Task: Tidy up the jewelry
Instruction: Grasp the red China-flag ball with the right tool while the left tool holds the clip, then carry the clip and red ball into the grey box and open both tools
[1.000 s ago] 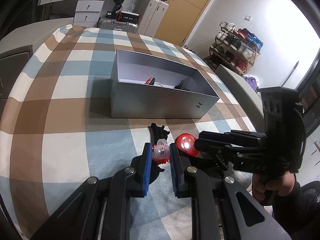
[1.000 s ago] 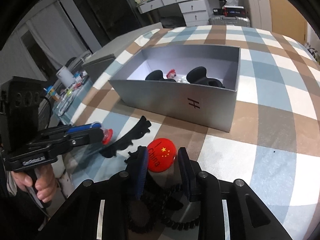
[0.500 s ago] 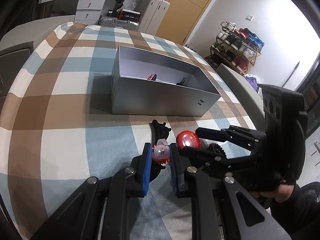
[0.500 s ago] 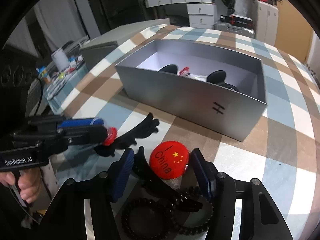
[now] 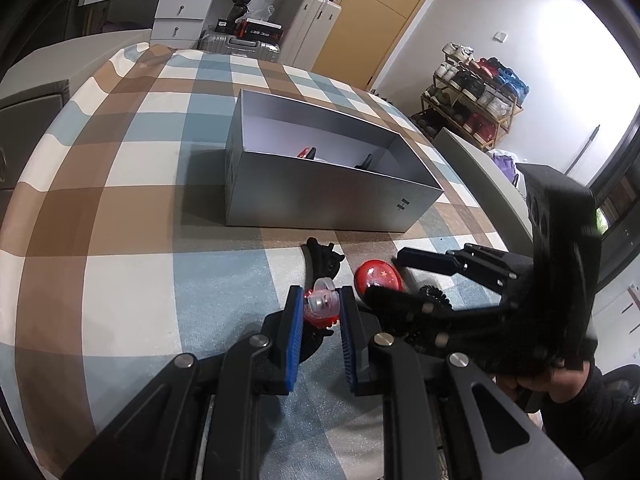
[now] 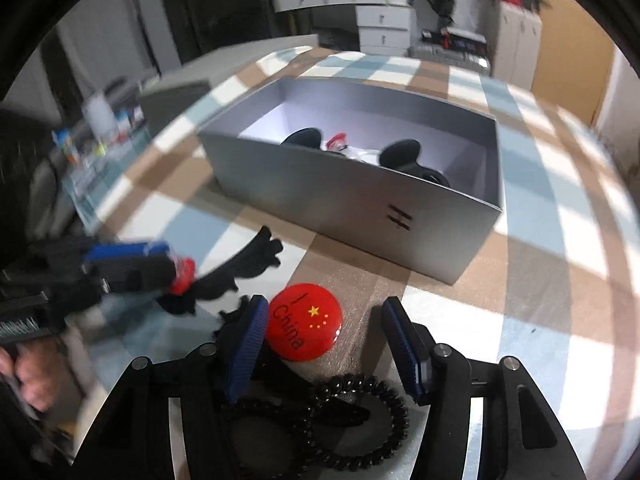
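Checked tablecloth (image 5: 132,216): left gripper (image 5: 318,308) pinches a red-and-clear trinket (image 5: 320,304), probably a ring; right gripper (image 6: 324,322) spread around red China badge (image 6: 304,322). Next: close, carry to grey box (image 6: 360,200) ahead.

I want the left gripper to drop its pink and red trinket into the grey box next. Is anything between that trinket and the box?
Nothing tall blocks it. Only the black hair clip lies flat on the tablecloth between the trinket held by the left gripper and the grey box. The box's near wall must be cleared.
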{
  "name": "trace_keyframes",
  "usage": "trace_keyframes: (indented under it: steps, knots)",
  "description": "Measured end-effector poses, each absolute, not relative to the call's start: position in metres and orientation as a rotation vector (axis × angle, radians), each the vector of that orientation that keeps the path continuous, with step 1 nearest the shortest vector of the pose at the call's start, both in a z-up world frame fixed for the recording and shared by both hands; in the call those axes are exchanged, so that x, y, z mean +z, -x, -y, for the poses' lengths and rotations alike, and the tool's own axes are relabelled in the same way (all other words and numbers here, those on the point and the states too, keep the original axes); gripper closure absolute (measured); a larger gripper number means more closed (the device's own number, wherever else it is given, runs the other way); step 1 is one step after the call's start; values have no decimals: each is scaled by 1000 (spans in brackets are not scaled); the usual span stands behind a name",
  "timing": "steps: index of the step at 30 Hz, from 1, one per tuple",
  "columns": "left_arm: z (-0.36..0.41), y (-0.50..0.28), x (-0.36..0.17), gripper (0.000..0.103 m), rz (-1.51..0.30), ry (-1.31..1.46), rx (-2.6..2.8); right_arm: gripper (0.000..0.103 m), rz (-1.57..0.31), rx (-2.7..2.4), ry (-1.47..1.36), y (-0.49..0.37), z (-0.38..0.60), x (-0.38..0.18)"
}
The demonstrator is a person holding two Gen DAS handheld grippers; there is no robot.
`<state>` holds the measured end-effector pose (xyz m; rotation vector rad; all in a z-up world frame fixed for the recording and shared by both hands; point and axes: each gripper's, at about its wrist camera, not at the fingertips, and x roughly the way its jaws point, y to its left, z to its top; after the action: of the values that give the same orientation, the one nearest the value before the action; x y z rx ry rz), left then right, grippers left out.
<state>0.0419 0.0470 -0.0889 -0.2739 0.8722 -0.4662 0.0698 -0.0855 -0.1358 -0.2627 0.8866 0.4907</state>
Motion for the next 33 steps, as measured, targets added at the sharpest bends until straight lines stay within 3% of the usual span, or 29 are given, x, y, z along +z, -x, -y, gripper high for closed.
trace_keyframes:
  steps: [6,10,21,33]
  knots:
    - [-50,-41,-90,91,-872,282,-461,47,-879,488,328,-66,76,-139]
    - [-50,-41,-89,91,-870,285,-458,61,-868,505,342,-61,75,-138]
    - [-53,-38,-81,91,-836,294,-447,62,-815,572,184,-59,96,-123]
    - [-46,-63,-36,91,-715,257,-447,61,-617,709,-42,-65,128,-54]
